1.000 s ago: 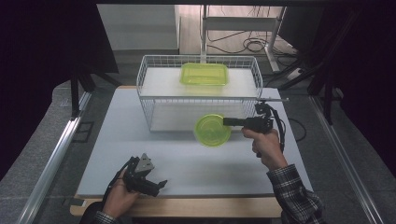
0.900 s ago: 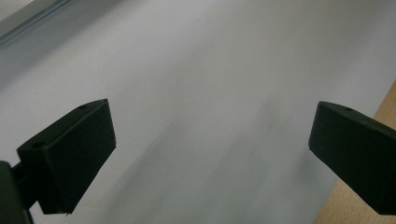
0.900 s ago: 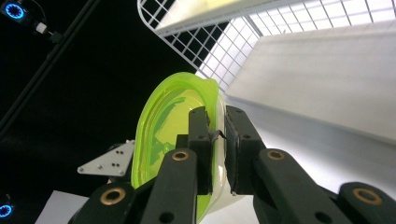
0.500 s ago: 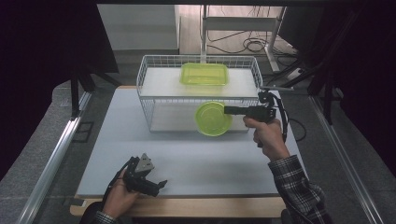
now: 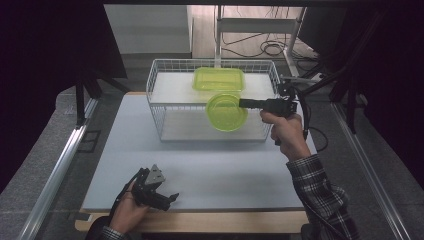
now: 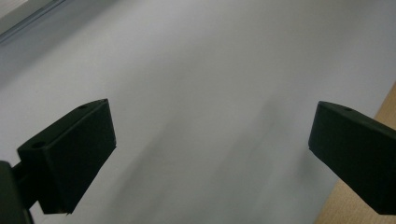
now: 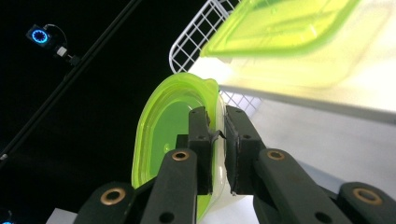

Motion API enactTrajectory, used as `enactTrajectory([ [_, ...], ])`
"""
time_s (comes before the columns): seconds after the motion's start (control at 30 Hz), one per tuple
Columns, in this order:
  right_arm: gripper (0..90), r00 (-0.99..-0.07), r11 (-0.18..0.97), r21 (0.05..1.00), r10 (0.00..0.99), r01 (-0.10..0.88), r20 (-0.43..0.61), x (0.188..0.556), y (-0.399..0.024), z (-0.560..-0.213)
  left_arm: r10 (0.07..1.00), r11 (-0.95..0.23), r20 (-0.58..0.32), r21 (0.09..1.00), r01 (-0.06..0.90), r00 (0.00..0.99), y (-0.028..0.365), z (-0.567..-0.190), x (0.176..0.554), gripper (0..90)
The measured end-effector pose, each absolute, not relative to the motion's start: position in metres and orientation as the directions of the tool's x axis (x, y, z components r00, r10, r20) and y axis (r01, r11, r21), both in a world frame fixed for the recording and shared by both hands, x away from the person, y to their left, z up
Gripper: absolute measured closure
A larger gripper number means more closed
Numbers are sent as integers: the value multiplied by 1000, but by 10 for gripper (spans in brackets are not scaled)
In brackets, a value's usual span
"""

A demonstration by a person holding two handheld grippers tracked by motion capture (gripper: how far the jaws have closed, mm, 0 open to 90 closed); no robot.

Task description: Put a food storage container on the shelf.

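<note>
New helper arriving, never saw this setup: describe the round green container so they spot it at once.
Find the white wire basket at the table's far side. At its front right, the right gripper holds the round green container by its rim. The other green container, inside the basket, is rectangular.

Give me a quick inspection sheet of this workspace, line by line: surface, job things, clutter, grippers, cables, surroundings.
Surface: pale grey mat on a wooden table.
Job's things: white wire basket holding a rectangular green container; round green container held on edge above the basket's front.
Clutter: nothing seen.
Grippers: right gripper shut on the round container's rim; left gripper open, low at the mat's near edge.
Cables: black cable trailing from the right gripper.
Surroundings: dark, floor cables behind.
</note>
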State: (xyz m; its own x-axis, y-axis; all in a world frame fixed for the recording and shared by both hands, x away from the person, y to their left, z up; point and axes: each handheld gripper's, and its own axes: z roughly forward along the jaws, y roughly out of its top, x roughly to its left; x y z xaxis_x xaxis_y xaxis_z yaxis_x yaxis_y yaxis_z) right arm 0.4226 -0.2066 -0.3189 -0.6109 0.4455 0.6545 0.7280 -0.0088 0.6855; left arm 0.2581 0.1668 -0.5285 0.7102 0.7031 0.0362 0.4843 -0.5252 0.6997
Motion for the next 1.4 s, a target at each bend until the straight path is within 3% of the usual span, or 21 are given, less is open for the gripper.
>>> enactTrajectory([
  [0.9,816,-599,-87,734,518,673,610,461,-186,-266,712,-510,25,705,493,702,169,-528,258,4],
  [1.4,816,-563,-132,749,579,649,590,489,-172,-261,708,-519,31,700,490,705,169,-528,258,5],
])
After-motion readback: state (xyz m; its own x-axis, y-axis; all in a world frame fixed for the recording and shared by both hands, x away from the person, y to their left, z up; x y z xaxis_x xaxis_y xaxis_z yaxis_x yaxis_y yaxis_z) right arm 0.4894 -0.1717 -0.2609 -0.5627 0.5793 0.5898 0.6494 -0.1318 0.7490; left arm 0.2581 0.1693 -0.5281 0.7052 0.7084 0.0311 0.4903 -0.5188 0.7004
